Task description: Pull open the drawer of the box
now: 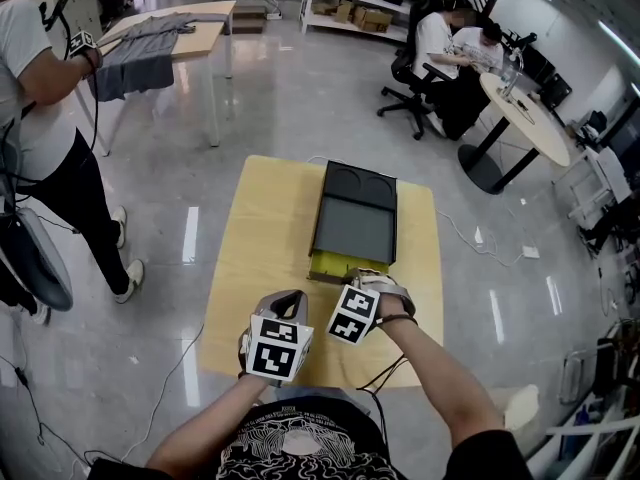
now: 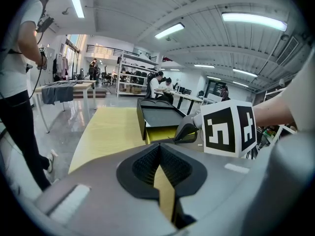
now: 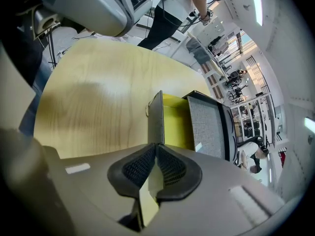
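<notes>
At the lower middle of the head view, the left gripper (image 2: 160, 146) is held above the near part of the table (image 1: 265, 248), its jaws closed together with nothing between them. Just to its right, the right gripper (image 3: 156, 144) is clamped on the front panel of the yellow drawer (image 3: 174, 122) (already drawn partly out). The dark box (image 1: 355, 223) is seen lying flat at the table's centre, above the drawer in the frame.

No legible text or labels.
</notes>
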A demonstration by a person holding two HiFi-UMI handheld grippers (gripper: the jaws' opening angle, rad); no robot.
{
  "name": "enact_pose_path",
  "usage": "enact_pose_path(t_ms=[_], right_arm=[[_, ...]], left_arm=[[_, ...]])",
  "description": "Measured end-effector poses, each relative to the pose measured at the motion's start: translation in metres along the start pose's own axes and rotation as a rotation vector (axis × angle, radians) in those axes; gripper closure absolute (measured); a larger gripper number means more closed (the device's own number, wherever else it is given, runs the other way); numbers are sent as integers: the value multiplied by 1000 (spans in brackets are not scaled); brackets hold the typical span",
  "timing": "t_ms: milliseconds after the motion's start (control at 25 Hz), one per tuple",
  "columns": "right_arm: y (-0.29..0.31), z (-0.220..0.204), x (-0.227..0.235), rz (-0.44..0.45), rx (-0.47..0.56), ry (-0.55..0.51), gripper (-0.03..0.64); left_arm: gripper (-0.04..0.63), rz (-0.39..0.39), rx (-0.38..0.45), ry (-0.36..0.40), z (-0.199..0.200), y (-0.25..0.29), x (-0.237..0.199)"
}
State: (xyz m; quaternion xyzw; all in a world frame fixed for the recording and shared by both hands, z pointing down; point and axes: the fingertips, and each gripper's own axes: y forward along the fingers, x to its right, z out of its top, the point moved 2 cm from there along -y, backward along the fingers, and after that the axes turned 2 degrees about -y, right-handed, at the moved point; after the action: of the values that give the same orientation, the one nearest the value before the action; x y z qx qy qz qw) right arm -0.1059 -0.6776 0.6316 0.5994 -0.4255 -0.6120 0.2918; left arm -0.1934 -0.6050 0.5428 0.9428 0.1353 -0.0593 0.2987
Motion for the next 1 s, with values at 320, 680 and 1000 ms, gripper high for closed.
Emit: enact_pose_path(t_ms=[320,680,1000], right_arm=[[-27,3,-44,1,-2,-1,589],[-66,18,-90,2,-2,4,589],[-84,17,-141,5,-4,12,588]], left_arm=[[578,-8,5,13,-22,-37,18],[578,-23,4,33,-40,-89,34],[578,-32,0,41,-75,-119,54]])
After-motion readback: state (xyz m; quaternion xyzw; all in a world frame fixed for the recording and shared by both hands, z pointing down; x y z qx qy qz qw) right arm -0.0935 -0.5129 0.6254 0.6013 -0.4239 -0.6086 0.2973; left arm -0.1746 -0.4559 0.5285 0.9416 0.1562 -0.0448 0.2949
